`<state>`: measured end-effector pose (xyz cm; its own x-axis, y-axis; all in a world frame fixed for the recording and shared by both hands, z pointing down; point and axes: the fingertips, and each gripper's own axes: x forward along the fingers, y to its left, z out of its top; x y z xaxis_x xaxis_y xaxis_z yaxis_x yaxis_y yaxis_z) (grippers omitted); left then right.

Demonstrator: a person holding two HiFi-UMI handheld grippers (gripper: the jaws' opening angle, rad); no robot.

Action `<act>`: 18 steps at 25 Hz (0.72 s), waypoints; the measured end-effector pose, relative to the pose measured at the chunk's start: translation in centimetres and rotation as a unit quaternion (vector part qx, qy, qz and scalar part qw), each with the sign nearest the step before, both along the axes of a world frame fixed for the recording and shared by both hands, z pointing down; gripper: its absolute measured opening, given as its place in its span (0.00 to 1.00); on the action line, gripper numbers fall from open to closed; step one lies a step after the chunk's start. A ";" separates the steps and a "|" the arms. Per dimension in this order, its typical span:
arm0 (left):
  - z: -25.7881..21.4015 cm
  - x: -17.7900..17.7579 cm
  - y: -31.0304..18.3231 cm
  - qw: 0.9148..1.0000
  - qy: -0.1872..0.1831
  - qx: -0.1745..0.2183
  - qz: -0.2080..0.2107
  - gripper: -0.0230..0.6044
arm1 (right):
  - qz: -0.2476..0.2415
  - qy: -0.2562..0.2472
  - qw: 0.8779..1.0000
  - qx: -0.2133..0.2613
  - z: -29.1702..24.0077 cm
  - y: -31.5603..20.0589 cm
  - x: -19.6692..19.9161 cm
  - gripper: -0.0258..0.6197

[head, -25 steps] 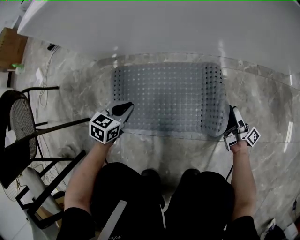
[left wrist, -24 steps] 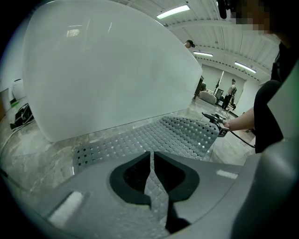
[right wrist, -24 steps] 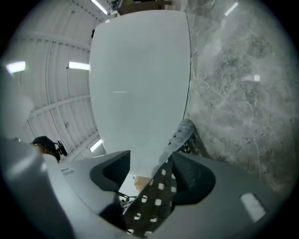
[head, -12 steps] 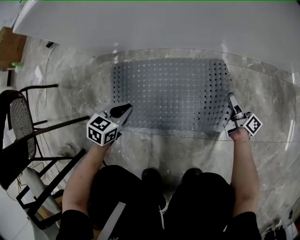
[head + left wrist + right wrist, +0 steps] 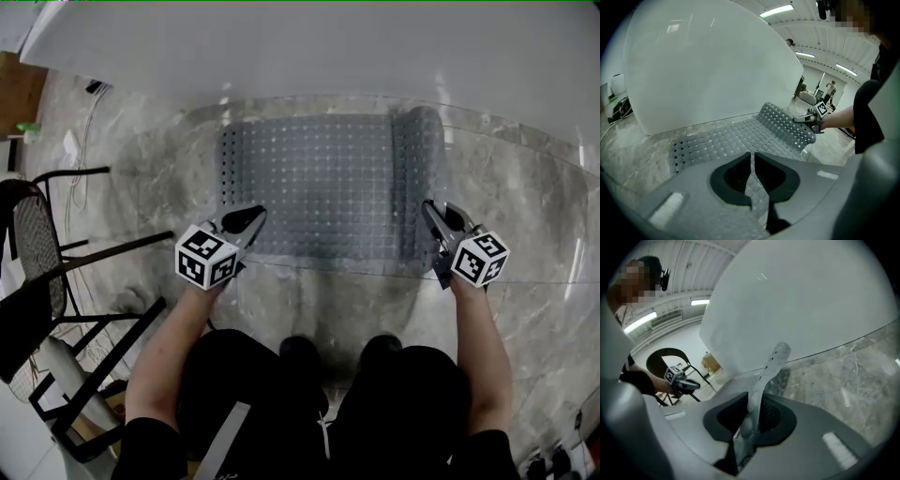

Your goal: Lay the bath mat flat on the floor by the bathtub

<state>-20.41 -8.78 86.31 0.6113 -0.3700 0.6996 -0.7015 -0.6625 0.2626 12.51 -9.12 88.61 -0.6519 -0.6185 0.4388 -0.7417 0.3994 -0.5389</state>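
Our right gripper (image 5: pixel 431 212) is closing on the mat (image 5: pixel 319 178) at its curled edge, to flatten it. Our left gripper (image 5: pixel 253 217) clamps the near-left edge steady.

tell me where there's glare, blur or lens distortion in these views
Head view: bright glare streaks on the glossy floor, and the bathtub rim bows from the wide lens. Left gripper view: strong fisheye, black corners, the bathtub swollen into a dome. Right gripper view: same fisheye; the bath mat edge nearest the lens is soft.
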 end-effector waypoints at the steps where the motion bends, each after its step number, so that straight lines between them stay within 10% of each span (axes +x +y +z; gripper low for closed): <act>1: 0.0 0.1 0.0 1.000 0.000 0.000 0.002 0.09 | 0.015 0.025 1.000 -0.011 1.0 -0.2 0.9 0.10; 7: 0.0 -0.2 0.0 1.000 -0.002 0.000 0.003 0.09 | 0.116 0.136 0.980 -0.088 5.5 -0.7 8.9 0.22; 11: -0.2 -0.8 0.1 1.000 0.001 0.001 -0.007 0.09 | 0.183 0.118 0.968 -0.128 6.8 0.6 12.1 0.36; 18: 0.0 -1.1 0.1 1.000 0.002 0.001 -0.015 0.09 | 0.230 0.108 0.962 -0.096 5.0 1.5 14.3 0.32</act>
